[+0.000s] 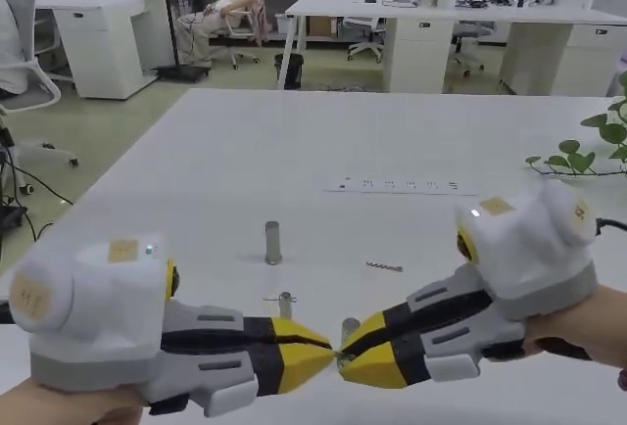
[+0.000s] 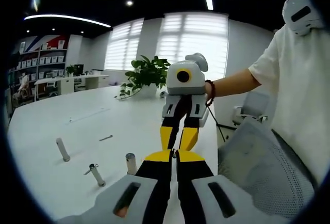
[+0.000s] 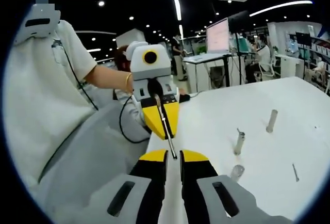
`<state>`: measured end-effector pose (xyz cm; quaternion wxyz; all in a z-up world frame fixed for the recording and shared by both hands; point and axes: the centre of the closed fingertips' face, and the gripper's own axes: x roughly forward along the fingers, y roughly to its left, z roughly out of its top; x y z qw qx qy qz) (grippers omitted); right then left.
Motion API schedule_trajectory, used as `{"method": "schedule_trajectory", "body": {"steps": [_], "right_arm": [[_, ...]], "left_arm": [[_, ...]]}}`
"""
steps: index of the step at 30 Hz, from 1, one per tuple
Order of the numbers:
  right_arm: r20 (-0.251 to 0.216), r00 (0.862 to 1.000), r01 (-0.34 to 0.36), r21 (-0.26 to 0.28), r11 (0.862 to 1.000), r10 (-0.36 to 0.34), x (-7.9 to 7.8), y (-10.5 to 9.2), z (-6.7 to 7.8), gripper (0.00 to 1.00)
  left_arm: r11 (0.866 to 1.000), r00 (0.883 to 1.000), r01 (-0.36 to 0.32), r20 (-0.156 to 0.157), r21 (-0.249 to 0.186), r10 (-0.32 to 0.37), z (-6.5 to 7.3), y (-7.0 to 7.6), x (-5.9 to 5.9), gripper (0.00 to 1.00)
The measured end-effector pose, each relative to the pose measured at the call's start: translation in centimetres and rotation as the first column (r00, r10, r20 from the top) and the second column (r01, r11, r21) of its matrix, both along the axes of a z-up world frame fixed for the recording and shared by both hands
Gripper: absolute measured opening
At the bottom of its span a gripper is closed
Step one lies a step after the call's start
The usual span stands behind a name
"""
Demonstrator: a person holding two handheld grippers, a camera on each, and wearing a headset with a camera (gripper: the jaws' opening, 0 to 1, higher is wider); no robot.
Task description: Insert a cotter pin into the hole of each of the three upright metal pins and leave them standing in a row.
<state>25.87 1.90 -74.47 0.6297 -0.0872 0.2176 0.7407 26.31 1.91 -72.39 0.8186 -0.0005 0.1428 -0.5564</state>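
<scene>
On white table [image 1: 294, 151] | loose cotter pin [image 1: 384, 267] | power strip [image 1: 402, 186] | plant [image 1: 578, 159]

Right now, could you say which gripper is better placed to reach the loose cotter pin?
Right, probably: the loose cotter pin lies just beyond the right gripper's jaws, on its side; the left gripper would have to cross.

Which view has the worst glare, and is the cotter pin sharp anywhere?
Left gripper view: windows blown out, backlighting the right gripper. Right gripper view: cotter pin reads crisp at the tips; strong fisheye bend. Head view: flat, soft light, table near white, faint shadows.
</scene>
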Motion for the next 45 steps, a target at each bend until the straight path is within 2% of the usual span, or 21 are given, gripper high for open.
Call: {"method": "schedule_trajectory", "body": {"steps": [7,17,22,27,35,38,45], "right_arm": [[-0.009,1.0,-0.018,0.015,1.0,0.018,-0.3,0.2,0.2,0.07],[-0.016,0.999,-0.035,0.001,0.999,0.035,-0.8,0.4,-0.2,0.06],[0.018,0.998,-0.054,-0.027,0.998,0.054,-1.0,0.5,-0.4,0.04],[0.058,0.996,-0.063,-0.048,0.997,0.065,-1.0,0.5,-0.4,0.03],[0.106,0.993,-0.05,-0.084,0.995,0.059,-0.3,0.1,-0.7,0.03],[0.118,0.991,-0.044,-0.1,0.994,0.056,-0.2,-0.3,-1.0,0.03],[0.144,0.989,-0.003,-0.125,0.992,0.021,0.7,-1.3,-1.3,0.03]], "left_arm": [[1.0,1.0,0.014,-0.002,-0.012,-0.014,0.1,-0.1,-0.2,0.0],[1.0,1.0,0.029,-0.011,-0.006,-0.029,-0.5,0.1,-0.5,0.0],[0.999,0.999,0.036,-0.006,0.004,-0.036,-0.7,0.0,-0.7,0.01],[1.0,1.0,0.013,0.008,0.017,-0.013,-0.8,0.1,-0.4,0.03],[0.999,0.999,-0.047,0.012,0.005,0.047,-0.7,0.3,0.5,0.06],[0.997,0.997,-0.075,0.017,-0.007,0.076,-0.4,0.5,1.0,0.11],[0.99,0.99,-0.143,0.019,0.0,0.143,-0.5,1.0,2.0,0.2]]}}
